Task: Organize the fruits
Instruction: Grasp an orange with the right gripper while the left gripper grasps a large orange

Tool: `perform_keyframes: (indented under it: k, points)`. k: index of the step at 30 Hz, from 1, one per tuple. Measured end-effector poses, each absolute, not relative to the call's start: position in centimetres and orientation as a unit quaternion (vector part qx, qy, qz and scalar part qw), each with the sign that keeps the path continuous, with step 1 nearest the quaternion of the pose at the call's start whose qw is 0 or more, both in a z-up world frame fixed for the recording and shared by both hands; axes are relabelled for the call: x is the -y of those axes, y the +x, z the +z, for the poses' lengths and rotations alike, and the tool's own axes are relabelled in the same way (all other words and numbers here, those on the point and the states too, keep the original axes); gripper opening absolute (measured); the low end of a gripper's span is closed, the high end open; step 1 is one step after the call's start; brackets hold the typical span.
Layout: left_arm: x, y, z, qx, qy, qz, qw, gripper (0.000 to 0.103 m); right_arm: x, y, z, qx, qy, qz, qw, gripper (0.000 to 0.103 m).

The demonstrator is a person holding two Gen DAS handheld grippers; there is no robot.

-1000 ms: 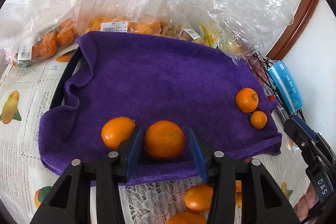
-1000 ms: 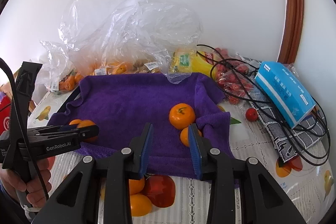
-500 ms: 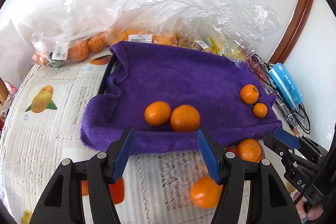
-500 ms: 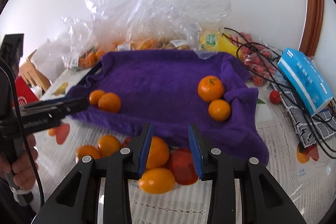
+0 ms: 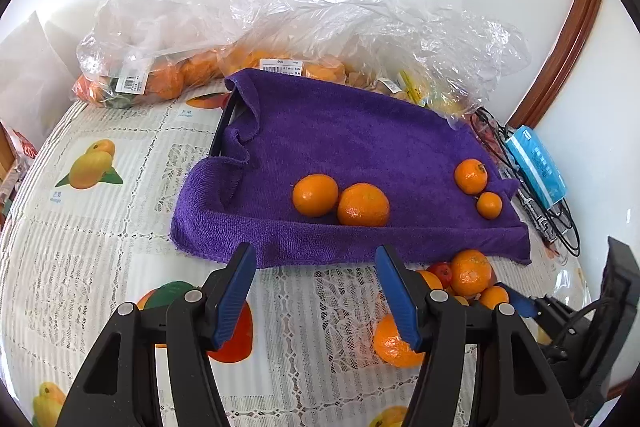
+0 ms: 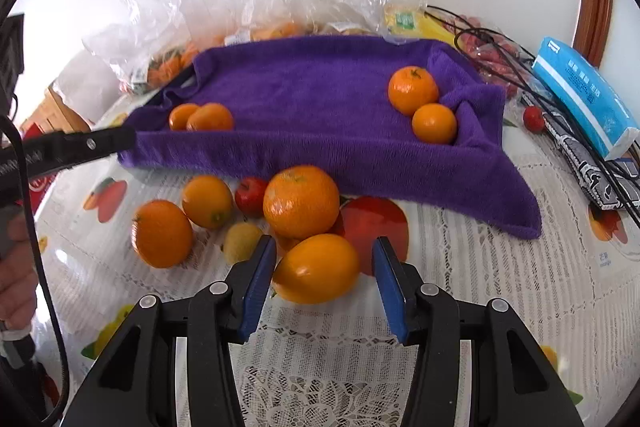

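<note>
left gripper [image 5: 316, 291] spread wide above the tablecloth [image 5: 100, 267], before a purple towel [image 5: 340, 147] bearing four oranges. right gripper [image 6: 324, 277] wide around a smooth yellow-orange fruit [image 6: 316, 268], pads not touching.

Left hand-held gripper [image 5: 314, 287] back, emptied.
</note>
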State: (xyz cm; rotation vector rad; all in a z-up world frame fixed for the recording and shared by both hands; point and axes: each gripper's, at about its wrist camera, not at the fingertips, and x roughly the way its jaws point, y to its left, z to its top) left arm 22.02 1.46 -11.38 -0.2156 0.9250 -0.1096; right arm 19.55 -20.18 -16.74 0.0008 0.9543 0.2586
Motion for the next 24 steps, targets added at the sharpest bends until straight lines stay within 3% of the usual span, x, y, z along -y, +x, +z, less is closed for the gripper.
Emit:
perform_keyframes:
  k: [2, 12, 24]
  points:
    - [-1.5, 22.0, -11.3, -0.445, -0.107, -0.053, 0.888, 0.06, 20.2, 19.4, -16.7, -0.455, 0.0, 0.121, 0.882, 0.04]
    - [0.0, 21.0, -10.7, -0.441, -0.09, -0.076, 0.89, 0.06, 20.4, 18.2, -16.7, -0.456, -0.01, 0.115, 0.882, 0.034]
    - [1.5, 19.9, -11.6, -0.452, -0.098, -0.121, 0.878, 0.06, 24.0, 17.0, -14.9, -0.424, 0.012, 0.083, 0.902, 0.033]
